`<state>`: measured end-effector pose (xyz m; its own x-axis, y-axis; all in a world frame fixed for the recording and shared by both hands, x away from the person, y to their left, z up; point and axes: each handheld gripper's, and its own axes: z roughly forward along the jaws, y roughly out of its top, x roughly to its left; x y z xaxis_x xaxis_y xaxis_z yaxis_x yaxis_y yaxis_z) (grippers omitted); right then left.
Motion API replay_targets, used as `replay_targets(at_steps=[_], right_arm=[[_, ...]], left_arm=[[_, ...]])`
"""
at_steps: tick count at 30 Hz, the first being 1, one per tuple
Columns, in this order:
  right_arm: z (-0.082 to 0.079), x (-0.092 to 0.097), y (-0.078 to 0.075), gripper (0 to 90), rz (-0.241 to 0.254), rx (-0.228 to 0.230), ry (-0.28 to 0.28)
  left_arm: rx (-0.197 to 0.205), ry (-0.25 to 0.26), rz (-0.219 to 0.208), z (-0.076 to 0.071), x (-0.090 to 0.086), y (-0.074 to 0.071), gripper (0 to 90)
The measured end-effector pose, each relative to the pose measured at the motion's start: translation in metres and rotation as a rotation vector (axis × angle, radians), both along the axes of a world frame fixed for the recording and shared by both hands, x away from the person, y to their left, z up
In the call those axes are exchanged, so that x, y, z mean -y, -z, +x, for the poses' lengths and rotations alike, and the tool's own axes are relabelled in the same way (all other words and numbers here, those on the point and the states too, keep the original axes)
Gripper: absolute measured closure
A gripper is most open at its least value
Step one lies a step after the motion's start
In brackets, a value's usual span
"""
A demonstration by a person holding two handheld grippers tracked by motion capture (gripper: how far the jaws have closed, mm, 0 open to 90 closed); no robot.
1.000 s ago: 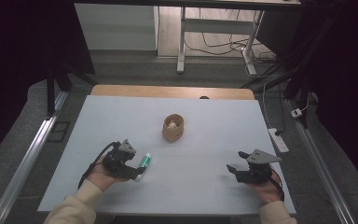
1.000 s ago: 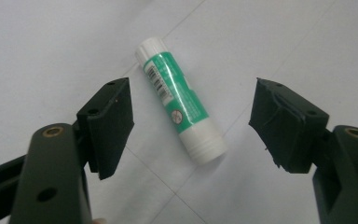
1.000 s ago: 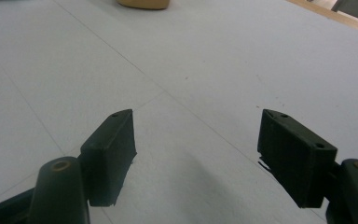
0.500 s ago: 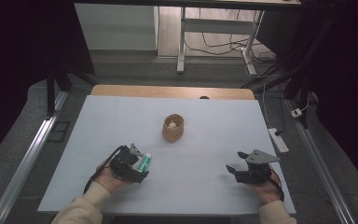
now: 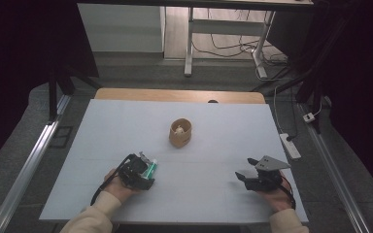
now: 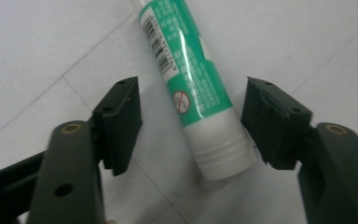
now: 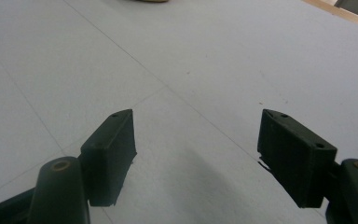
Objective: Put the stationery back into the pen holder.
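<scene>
Low over the near table (image 5: 77,160), left gripper (image 6: 191,121) tipped down, jaws just closing either side of a green tube (image 6: 191,79) lying flat, pads not yet touching. Right gripper (image 5: 247,175) resting level, spread, empty. Beyond, a cup (image 5: 180,133) mid-table.

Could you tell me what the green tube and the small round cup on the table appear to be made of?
Green tube: looks like glossy plastic, judging by the bright highlights on its printed green sleeve and its ribbed white cap end. Round cup: tan and matte, possibly wood, cork or cardboard; it is too small in the high view to tell.
</scene>
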<state>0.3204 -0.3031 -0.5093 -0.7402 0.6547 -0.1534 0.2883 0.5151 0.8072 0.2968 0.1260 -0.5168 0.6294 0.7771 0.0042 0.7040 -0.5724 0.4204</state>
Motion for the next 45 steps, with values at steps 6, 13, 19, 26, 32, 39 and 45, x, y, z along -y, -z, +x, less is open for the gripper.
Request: replay_targets(at_steps=[6, 13, 19, 26, 32, 39, 45], right_arm=[[0.000, 0.000, 0.000, 27.0, -0.003, 0.002, 0.001], [-0.001, 0.000, 0.000, 27.2, -0.009, 0.003, 0.005], [-0.001, 0.000, -0.001, 27.6, -0.010, 0.006, 0.004], [-0.001, 0.000, -0.001, 27.7, -0.005, 0.011, 0.002], [-0.001, 0.000, -0.002, 27.8, -0.001, 0.014, -0.002], [-0.002, 0.000, -0.002, 27.9, -0.002, 0.015, -0.001], [-0.002, 0.000, -0.002, 28.1, 0.003, 0.018, -0.005]], left_arm=[[-0.018, -0.005, -0.034, -0.002, -0.005, 0.000, 52.7], [-0.032, -0.007, -0.067, 0.003, -0.015, 0.000, 64.5], [-0.009, 0.007, -0.065, 0.002, -0.017, 0.000, 64.7], [0.008, 0.027, -0.142, 0.003, -0.026, -0.008, 64.7], [0.036, 0.055, -0.200, 0.002, -0.030, -0.017, 64.7], [0.056, 0.092, -0.240, 0.002, -0.030, -0.024, 64.7], [0.062, 0.125, -0.256, 0.002, -0.028, -0.030, 64.7]])
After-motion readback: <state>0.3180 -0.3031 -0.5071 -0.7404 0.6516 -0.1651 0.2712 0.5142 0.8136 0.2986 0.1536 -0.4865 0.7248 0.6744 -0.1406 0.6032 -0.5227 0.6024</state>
